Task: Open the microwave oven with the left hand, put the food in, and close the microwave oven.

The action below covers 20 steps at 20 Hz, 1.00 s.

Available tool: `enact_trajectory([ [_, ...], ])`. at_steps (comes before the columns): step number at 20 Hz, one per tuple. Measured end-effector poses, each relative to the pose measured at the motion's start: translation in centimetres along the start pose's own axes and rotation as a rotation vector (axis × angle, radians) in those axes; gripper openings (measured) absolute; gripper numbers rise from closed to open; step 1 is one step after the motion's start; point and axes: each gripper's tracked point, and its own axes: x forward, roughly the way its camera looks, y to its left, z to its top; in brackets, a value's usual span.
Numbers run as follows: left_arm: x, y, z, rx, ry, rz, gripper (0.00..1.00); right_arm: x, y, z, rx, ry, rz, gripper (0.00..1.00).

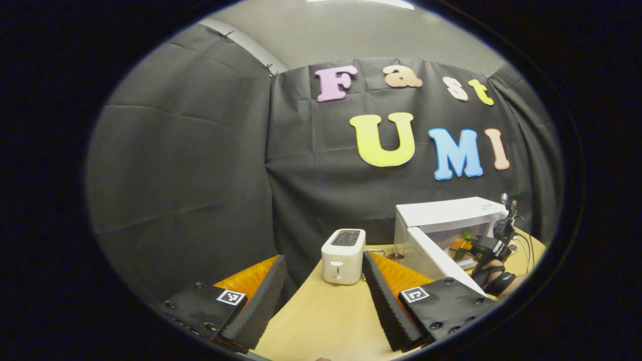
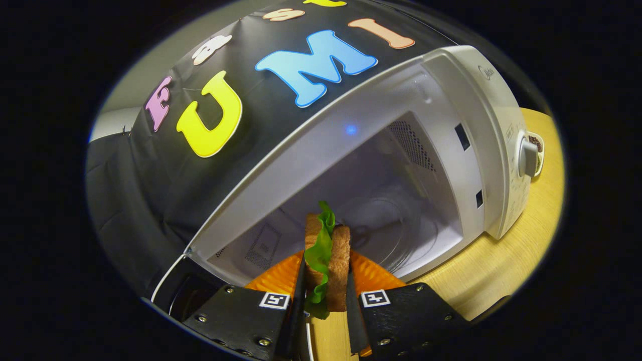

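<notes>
Right up close in the right gripper view, the right gripper (image 2: 325, 296) pinches a sandwich of brown bread and green lettuce (image 2: 327, 260), standing on edge, both dark foam pads pressed against its two bread sides. The lettuce frill pokes out above and below the slices. Under it, a strip of pale wooden table (image 2: 501, 265) runs off to the right. Just beyond the sandwich, the white microwave oven (image 2: 471, 125) gapes wide, its grey cavity straight ahead, the round glass turntable (image 2: 396, 225) lying on the cavity floor. The sandwich sits at the mouth of that cavity, held above the lower sill. On the oven's right panel, a round white knob (image 2: 527, 156) sticks out.

Over in the left gripper view, the left gripper (image 1: 321, 296) hangs with its ridged black fingers spread wide apart, nothing between them, low over the same table. Just past the fingertips stands a small white two-slot toaster (image 1: 343, 256), upright. Farther right, the microwave's white door (image 1: 436, 260) swings out toward the near side. A hand in a black wrist strap (image 1: 494, 281) holds the other gripper up at the oven's opening.
</notes>
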Motion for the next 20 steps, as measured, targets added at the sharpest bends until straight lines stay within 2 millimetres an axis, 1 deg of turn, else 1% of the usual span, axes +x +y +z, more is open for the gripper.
enact_trajectory([
  [2, 0.2, 0.5, -0.4, 0.007, 0.007, 0.007, 0.99, 0.7, -0.6, 0.0, -0.004, -0.011, -0.014, 0.37],
  [4, 0.3, 0.7, -0.4, 0.014, 0.008, 0.012, 0.99, 1.5, -1.9, -0.4, -0.019, -0.011, -0.048, 0.38],
  [5, 0.3, 0.8, -0.4, 0.018, 0.009, 0.014, 0.99, 1.8, -2.7, -0.4, -0.028, -0.013, -0.068, 0.39],
  [6, 0.3, 0.9, -0.5, 0.022, 0.011, 0.016, 0.99, 2.1, -3.0, -0.4, -0.025, -0.010, -0.071, 0.45],
  [8, 0.4, 0.9, -0.8, 0.020, 0.020, 0.015, 0.99, 2.2, -3.8, 0.2, -0.047, -0.031, -0.108, 0.46],
  [9, 0.5, 0.9, -1.0, 0.018, 0.025, 0.013, 0.99, 2.2, -4.4, 0.6, -0.068, -0.037, -0.138, 0.54],
  [10, 0.5, 1.0, -1.4, 0.015, 0.028, 0.014, 0.99, 2.1, -4.8, 0.7, -0.099, -0.041, -0.164, 0.59],
  [11, 0.5, 0.9, -1.6, 0.011, 0.025, 0.013, 0.96, 1.9, -5.3, 0.9, -0.135, -0.045, -0.188, 0.73],
  [12, 0.4, 0.7, -1.6, 0.004, 0.021, 0.010, 1.00, 1.7, -5.8, 1.3, -0.171, -0.048, -0.216, 0.81],
  [13, 0.3, 0.5, -1.8, 0.000, 0.023, 0.008, 1.00, 1.2, -6.0, 1.5, -0.197, -0.057, -0.231, 0.98],
  [16, 0.3, -0.1, -2.6, 0.002, 0.030, 0.009, 0.96, -0.9, -4.8, 3.6, -0.291, -0.107, -0.206, 0.98],
  [17, 0.0, -0.2, -2.8, -0.003, 0.031, 0.009, 0.93, -1.9, -4.2, 4.1, -0.319, -0.118, -0.189, 0.98],
  [18, -0.1, -0.5, -2.7, -0.014, 0.028, 0.008, 1.00, -2.9, -3.4, 4.6, -0.347, -0.126, -0.172, 0.98],
  [20, -0.6, -0.8, -2.8, -0.032, 0.017, 0.009, 1.00, -5.3, -2.3, 5.6, -0.410, -0.146, -0.149, 0.98],
])
